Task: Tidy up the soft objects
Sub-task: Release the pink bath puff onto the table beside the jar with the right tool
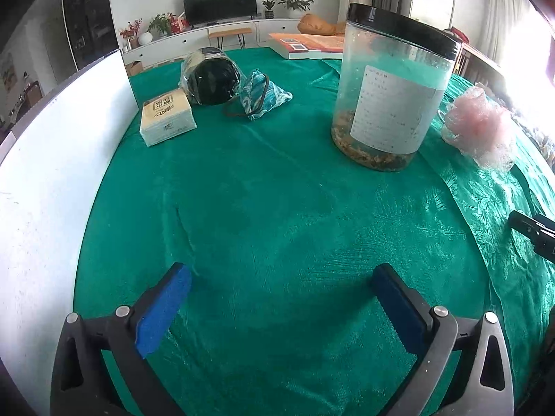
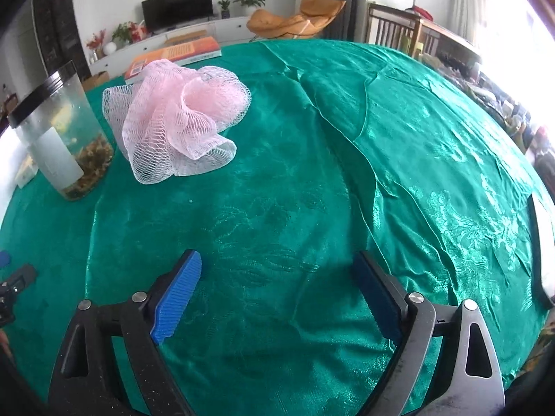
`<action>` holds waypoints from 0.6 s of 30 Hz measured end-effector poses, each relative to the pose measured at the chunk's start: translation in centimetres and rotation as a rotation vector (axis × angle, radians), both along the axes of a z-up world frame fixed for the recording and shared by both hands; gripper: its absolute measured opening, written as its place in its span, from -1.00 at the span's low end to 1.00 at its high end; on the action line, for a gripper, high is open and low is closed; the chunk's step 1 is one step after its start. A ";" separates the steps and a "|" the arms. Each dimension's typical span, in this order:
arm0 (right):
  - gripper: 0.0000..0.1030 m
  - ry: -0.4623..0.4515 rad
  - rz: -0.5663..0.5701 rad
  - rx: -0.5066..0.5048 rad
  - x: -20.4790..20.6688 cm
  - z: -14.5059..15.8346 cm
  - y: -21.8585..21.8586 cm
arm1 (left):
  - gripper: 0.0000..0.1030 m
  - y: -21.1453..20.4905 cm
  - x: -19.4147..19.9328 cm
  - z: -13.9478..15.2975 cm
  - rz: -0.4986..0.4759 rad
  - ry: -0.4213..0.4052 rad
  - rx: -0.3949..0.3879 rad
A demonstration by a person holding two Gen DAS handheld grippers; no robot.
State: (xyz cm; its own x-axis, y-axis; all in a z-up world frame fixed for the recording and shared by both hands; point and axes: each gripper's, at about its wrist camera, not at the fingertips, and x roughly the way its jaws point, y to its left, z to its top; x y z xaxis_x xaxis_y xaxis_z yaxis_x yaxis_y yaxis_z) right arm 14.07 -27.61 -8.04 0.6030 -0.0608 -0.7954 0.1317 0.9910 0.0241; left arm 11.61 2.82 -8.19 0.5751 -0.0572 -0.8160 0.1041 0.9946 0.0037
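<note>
Pink mesh puff [image 2: 177, 118] | beyond spread fingers [image 2: 180, 291], untouched | on green cloth [image 2: 312, 180]

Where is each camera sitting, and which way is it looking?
Left wrist view: sits on the left gripper, looks down across the green tablecloth at the tissue pack and jar; own open blue fingers show.
Right wrist view: sits on the right gripper, faces the pink mesh sponge; own open fingers show.
Both share the jar, sponge, orange book and TV.
</note>
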 end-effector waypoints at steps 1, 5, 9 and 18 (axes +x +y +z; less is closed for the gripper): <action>0.78 0.000 0.000 0.001 0.0 0.0 0.0 | 1.00 0.0 0.0 0.0 0.000 0.000 0.000; 0.79 0.000 0.001 0.000 -0.1 0.0 0.1 | 1.00 0.0 0.0 0.0 0.000 0.000 0.000; 0.79 0.000 0.000 0.000 -0.1 0.0 0.1 | 1.00 0.0 0.0 0.0 0.000 0.000 -0.001; 0.79 0.000 0.000 -0.001 -0.1 0.0 0.1 | 1.00 0.0 0.0 0.0 0.000 0.000 -0.001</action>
State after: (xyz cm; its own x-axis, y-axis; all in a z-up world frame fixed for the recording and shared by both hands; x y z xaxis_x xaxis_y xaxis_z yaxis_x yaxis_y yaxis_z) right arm 13.97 -27.51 -8.04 0.6032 -0.0611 -0.7952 0.1313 0.9911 0.0234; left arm 11.61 2.85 -8.20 0.5753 -0.0578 -0.8159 0.1040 0.9946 0.0029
